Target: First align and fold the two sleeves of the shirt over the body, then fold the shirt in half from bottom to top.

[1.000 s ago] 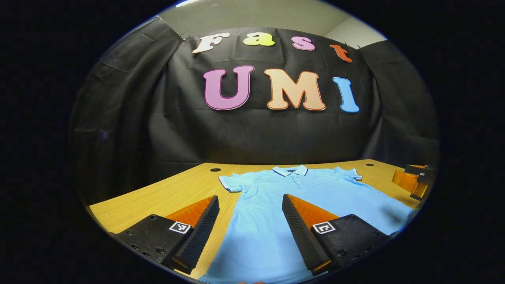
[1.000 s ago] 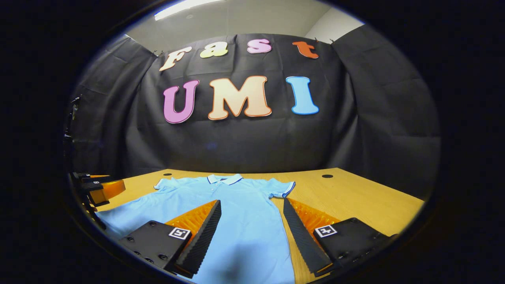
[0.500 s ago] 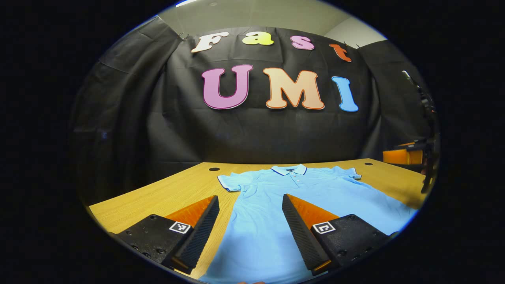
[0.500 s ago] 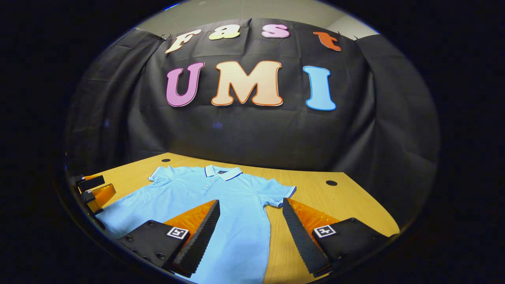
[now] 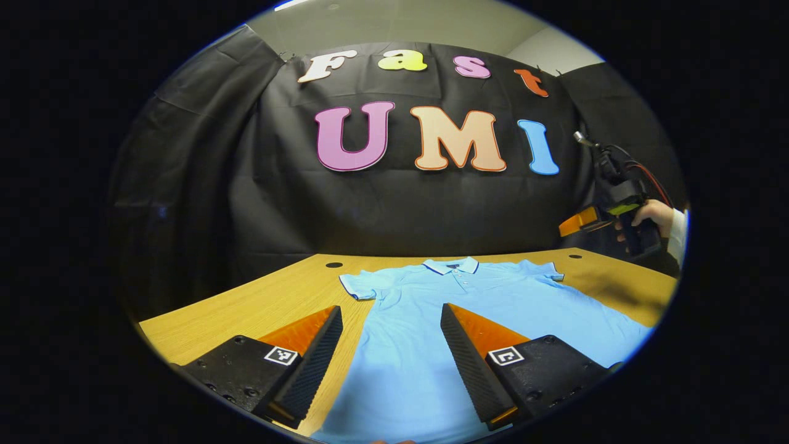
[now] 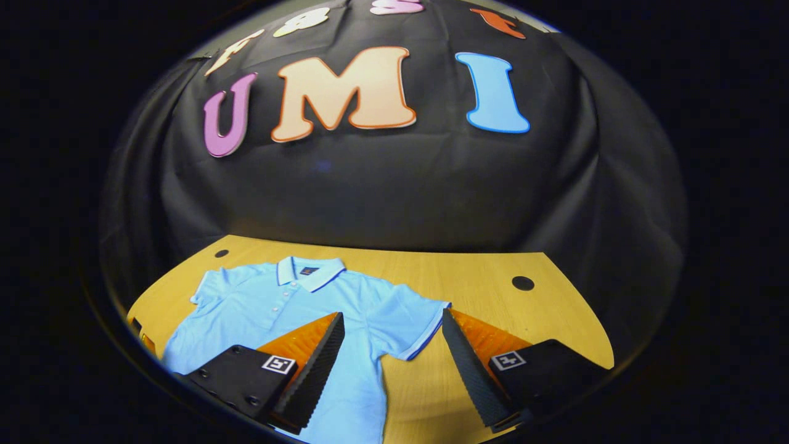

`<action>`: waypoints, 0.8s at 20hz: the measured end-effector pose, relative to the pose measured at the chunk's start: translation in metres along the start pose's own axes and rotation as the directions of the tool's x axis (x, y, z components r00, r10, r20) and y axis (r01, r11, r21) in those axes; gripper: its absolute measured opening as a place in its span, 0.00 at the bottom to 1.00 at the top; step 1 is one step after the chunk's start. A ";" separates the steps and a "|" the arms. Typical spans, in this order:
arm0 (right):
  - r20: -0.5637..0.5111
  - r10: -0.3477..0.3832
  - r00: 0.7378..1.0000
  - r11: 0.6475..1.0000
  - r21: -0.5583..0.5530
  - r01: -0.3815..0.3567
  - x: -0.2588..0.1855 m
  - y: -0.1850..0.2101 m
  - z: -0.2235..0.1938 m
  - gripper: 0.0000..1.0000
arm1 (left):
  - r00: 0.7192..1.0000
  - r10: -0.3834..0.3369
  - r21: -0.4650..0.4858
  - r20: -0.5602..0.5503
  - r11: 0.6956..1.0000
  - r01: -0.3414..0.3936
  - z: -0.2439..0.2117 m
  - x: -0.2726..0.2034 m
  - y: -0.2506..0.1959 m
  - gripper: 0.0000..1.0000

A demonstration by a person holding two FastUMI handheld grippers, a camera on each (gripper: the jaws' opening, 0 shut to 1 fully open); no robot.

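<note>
A light blue polo shirt (image 5: 456,302) lies flat and face up on the wooden table (image 5: 246,308), collar toward the back wall, both short sleeves spread out. My left gripper (image 5: 389,354) hovers open above the shirt's lower left part, with nothing between its fingers. In the left gripper view the right gripper (image 5: 607,213) is raised at the far right, held by a hand (image 5: 653,216). In the right gripper view the shirt (image 6: 271,308) lies left of centre, and my right gripper (image 6: 391,364) stands open above its right sleeve (image 6: 410,324), holding nothing.
The table (image 6: 493,296) has round cable holes near the back, one at the left (image 5: 336,265) and one at the right (image 6: 523,283). Black cloth hangs behind the table and at both sides. Bare wood lies to the right of the shirt.
The right gripper has risen and moved forward over the table toward the right sleeve, tilting downward. The left gripper has stayed still. The shirt has not moved.
</note>
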State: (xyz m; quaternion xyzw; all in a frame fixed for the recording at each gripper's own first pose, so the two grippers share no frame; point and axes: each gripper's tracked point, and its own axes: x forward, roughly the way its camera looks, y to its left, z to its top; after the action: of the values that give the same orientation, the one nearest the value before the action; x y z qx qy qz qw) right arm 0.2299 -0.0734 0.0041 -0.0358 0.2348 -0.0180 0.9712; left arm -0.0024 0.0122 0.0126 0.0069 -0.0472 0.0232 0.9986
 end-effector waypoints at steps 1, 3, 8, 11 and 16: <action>-0.012 -0.012 1.000 1.000 -0.004 0.012 0.016 -0.006 -0.001 0.99 | 1.000 0.002 0.000 0.001 1.000 -0.002 0.000 0.000 0.001 0.96; -0.060 -0.034 0.998 0.999 -0.001 0.034 0.045 -0.016 -0.010 1.00 | 1.000 0.002 -0.001 0.003 1.000 -0.002 0.000 0.000 0.001 0.96; -0.157 -0.072 0.985 0.997 -0.013 0.071 0.091 -0.026 -0.049 0.99 | 1.000 0.001 0.001 -0.003 1.000 -0.001 0.000 0.001 0.001 0.95; -0.192 -0.086 0.978 0.996 -0.039 0.080 0.105 -0.027 -0.064 0.99 | 1.000 0.002 0.003 -0.002 1.000 -0.002 0.000 0.001 0.001 0.95; -0.246 -0.065 0.967 0.996 0.040 0.077 0.115 -0.031 -0.080 0.95 | 1.000 0.002 0.006 -0.016 1.000 -0.002 -0.003 0.003 0.001 0.95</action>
State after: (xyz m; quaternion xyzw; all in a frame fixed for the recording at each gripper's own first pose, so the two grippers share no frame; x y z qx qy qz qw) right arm 0.2950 -0.1147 -0.1162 -0.0177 0.3506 -0.0627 0.9342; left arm 0.0007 0.0131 0.0104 0.0097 -0.0393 0.0243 0.9989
